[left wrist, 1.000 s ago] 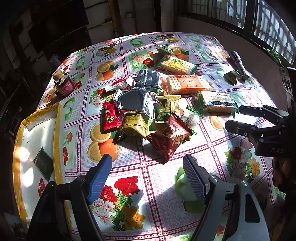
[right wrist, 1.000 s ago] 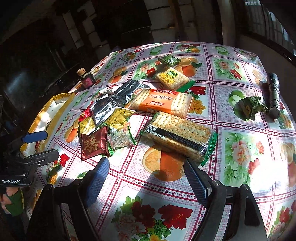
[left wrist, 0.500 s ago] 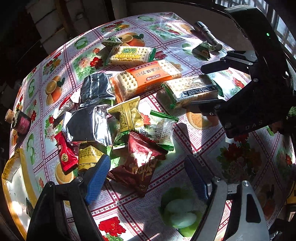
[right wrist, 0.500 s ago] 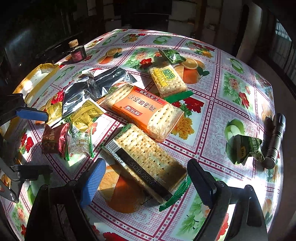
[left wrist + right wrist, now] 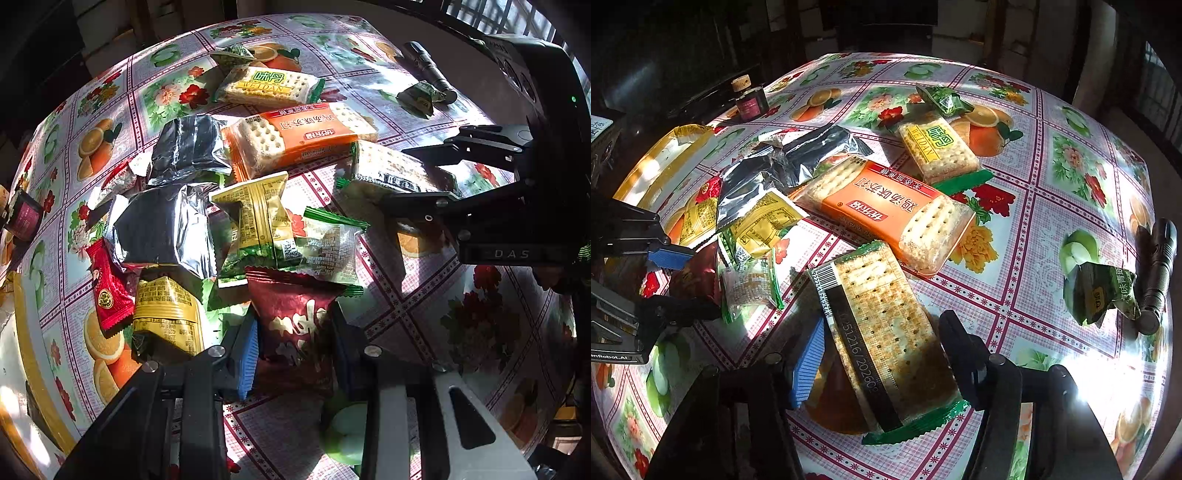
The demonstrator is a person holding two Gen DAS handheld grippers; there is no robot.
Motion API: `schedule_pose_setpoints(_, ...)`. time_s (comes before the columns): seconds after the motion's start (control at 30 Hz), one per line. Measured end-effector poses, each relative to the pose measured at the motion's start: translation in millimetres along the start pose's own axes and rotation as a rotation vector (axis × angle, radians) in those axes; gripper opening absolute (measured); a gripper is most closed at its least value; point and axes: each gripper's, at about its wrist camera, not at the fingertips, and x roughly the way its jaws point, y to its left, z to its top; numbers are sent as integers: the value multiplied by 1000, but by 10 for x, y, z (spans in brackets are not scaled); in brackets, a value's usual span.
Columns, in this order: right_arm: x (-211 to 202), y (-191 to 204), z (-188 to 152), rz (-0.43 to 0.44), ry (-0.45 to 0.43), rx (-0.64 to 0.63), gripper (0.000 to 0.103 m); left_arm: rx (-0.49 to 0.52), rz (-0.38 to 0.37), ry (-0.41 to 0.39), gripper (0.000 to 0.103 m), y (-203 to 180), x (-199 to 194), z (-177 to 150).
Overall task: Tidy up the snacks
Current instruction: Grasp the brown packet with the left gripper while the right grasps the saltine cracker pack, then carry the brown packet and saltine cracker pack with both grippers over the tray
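Nearest in the left wrist view, the left tongs point(image 5: 293, 347) are closing on a dark red foil snack packet with pale lettering point(image 5: 295, 325); the blue ribbed pad lies against its left edge and the far finger against its right, and the packet's lower end is lost in shadow between them. In the right wrist view the right tongs point(image 5: 882, 354) are closing around a long clear-wrapped cracker pack with green crimped ends and a black date strip point(image 5: 882, 332); the far finger touches its right edge, while whether the blue pad already presses the left side is hard to tell, since shadow fills that gap. Both lie on a table covered with a glossy fruit-and-flower oilcloth point(image 5: 1052, 184). Just beyond the red packet a heap overlaps: a gold printed sachet point(image 5: 258, 218), a clear green-edged sachet point(image 5: 325, 247), a crumpled silver foil bag point(image 5: 162, 225) and a small bright red sachet point(image 5: 107, 291), each partly covering another. Farther on sits an orange-labelled cracker pack point(image 5: 890, 210), then a yellow-and-green labelled cracker pack point(image 5: 936, 147). At the left a yellow-rimmed white tray point(image 5: 26, 350) is cut off by the frame. Far right, a black flashlight point(image 5: 1160, 269) lies beside a crumpled green wrapper point(image 5: 1097, 291).
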Motion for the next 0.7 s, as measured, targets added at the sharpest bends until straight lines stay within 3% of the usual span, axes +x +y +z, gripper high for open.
schedule_pose_setpoints(0.03, -13, 8, -8, 7, -2, 15, 49, -11, -1, -3, 31, 5, -5, -7)
schedule_pose_setpoints(0.4, -290, 177, -211, 74, -73, 146, 49, -175, -16, -62, 29, 65, -312, -246)
schedule_pose_setpoints(0.7, -534, 592, -256, 151, -139, 153, 49, -327, 75, -122, 29, 232, -710, -594)
